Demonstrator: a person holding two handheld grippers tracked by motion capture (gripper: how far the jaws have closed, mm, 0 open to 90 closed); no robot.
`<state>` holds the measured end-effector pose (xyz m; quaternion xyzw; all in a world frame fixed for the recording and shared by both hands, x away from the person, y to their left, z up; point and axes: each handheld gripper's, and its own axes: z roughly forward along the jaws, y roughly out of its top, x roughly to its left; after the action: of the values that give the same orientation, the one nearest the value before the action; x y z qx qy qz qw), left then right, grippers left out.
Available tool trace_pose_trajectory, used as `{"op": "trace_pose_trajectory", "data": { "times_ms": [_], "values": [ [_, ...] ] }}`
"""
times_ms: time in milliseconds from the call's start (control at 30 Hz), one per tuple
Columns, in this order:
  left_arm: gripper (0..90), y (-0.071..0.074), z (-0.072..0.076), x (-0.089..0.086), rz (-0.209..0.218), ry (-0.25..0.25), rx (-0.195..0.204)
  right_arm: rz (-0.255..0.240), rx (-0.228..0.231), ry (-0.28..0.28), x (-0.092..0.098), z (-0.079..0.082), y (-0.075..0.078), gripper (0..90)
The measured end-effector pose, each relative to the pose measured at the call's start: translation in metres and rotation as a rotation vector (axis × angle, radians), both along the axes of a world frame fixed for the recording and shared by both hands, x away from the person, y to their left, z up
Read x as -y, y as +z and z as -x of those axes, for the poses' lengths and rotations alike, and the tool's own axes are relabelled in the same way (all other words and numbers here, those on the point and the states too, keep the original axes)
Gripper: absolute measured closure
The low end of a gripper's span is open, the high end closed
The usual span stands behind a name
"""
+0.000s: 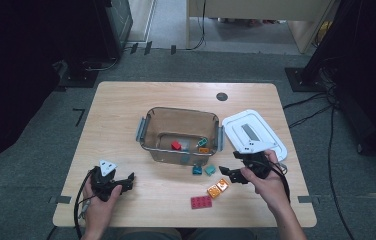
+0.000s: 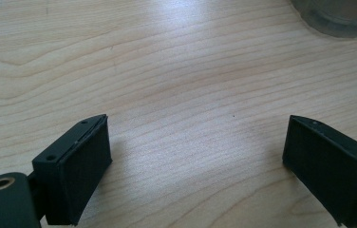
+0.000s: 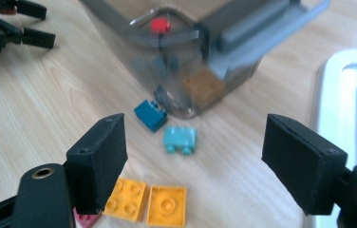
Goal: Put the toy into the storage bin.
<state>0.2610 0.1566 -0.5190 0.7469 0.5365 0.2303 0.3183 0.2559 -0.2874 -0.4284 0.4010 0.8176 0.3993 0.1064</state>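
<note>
The right hand-held gripper (image 1: 227, 173) hangs wide open and empty above two orange bricks (image 3: 146, 204) on the worktop (image 1: 126, 115); a light teal brick (image 3: 180, 139) and a dark blue brick (image 3: 150, 114) lie just beside the clear bin (image 1: 181, 117); the left hand-held gripper (image 1: 127, 181) is wide open too, holding nothing.
</note>
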Motion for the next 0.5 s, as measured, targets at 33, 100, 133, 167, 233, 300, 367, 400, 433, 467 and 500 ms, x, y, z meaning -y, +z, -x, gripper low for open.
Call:
{"op": "trace_pose_trajectory", "data": {
  "times_ms": [33,100,133,167,233,300,367,400,433,467,500],
  "values": [
    [8.4,0.000,0.000,0.000,0.000,0.000,0.000,-0.001,-0.007,0.000,0.001,0.002,-0.004,23.7],
    [8.4,0.000,0.000,0.000,0.002,0.002,0.001,0.000,-0.020,-0.001,0.001,0.006,-0.011,23.8],
    [8.4,0.000,0.000,0.000,0.002,0.001,0.001,0.000,-0.028,-0.001,0.002,0.008,-0.015,23.9],
    [8.4,0.000,0.000,0.000,0.001,0.000,0.000,-0.001,-0.034,-0.003,0.003,0.009,-0.019,24.4],
    [8.4,0.000,0.000,0.000,0.001,0.001,0.002,-0.006,-0.034,-0.007,0.004,0.012,-0.026,26.6],
    [8.4,0.000,0.000,0.000,0.001,0.001,0.001,-0.008,-0.010,-0.006,0.006,0.017,-0.034,30.1],
    [8.3,0.000,0.000,0.000,0.001,0.001,0.001,0.001,-0.008,-0.034,0.007,0.020,-0.042,33.4],
    [8.3,0.000,0.000,0.000,0.001,0.001,0.001,-0.003,-0.020,-0.041,0.008,0.020,-0.045,33.4],
    [8.4,0.000,0.000,0.000,0.001,0.001,0.001,-0.011,-0.023,-0.045,0.010,0.020,-0.047,34.3],
    [8.3,0.000,0.000,0.000,0.001,0.001,0.001,-0.030,-0.025,-0.055,0.011,0.020,-0.049,36.5],
    [8.3,0.000,0.000,0.000,0.001,0.001,0.001,-0.051,-0.030,-0.061,0.012,0.021,-0.050,38.5]
  ]
}}
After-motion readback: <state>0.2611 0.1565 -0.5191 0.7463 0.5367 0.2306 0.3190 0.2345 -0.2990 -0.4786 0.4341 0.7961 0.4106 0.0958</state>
